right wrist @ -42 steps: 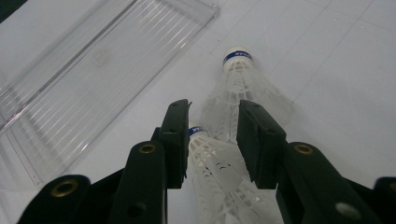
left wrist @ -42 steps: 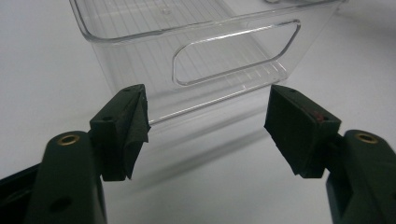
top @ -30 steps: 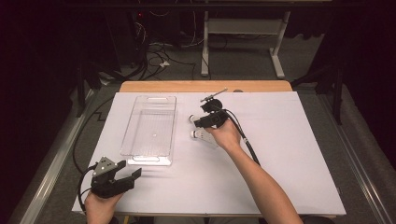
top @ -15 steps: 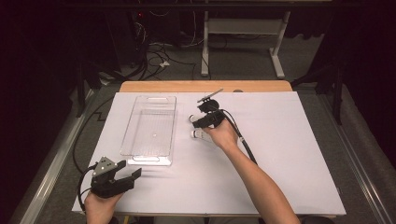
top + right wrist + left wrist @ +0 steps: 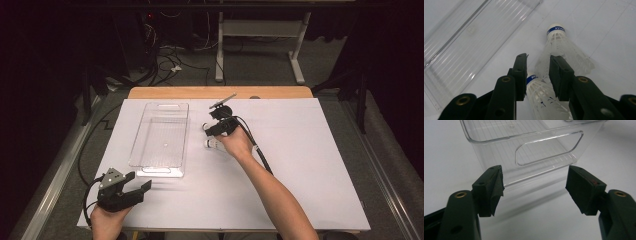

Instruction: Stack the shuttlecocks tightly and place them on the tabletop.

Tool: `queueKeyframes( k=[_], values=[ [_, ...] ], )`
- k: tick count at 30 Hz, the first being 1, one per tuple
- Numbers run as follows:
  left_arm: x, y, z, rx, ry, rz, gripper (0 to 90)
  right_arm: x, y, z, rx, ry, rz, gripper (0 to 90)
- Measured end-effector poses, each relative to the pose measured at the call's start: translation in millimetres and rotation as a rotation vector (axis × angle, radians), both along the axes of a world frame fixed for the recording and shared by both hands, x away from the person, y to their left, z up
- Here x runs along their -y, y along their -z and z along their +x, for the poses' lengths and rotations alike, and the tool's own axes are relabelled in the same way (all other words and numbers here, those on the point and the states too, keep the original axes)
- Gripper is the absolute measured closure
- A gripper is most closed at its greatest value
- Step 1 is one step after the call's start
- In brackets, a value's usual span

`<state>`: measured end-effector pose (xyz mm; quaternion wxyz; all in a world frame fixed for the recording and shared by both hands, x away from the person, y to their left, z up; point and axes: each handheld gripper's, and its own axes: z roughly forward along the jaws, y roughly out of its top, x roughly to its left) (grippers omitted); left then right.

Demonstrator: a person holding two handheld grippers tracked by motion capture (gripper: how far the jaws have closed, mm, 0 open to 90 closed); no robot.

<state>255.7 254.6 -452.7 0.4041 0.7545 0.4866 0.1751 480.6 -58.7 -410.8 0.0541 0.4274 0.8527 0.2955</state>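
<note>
White sheet over the wooden table (image 5: 200, 93), dark cabled room behind. Right gripper (image 5: 537, 75), jaws closing, straddles a meshed plastic shuttlecock (image 5: 541, 100); a second (image 5: 561, 47) lies just ahead. Left gripper (image 5: 534, 187) gapes wide before the clear ribbed bin (image 5: 524, 142).

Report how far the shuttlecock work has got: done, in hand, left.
Done: nothing; the clear bin holds nothing yet. In hand: the right gripper has just been closing, its fingers astride the near shuttlecock. Left: lifting it, and the far shuttlecock lying on the white sheet. The left gripper waits open.
</note>
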Motion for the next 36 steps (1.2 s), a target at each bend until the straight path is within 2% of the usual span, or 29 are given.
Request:
queueKeyframes(
  k=[15,36],
  values=[
    [0.3,-0.3,-0.7,0.003,0.007,0.0,31.3,-7.4,-0.3,6.5,0.008,0.025,-0.015,70.3],
    [0.6,-0.2,-0.4,0.001,0.01,0.002,31.3,-6.2,4.1,14.2,0.015,0.052,-0.029,74.2]
  ],
)
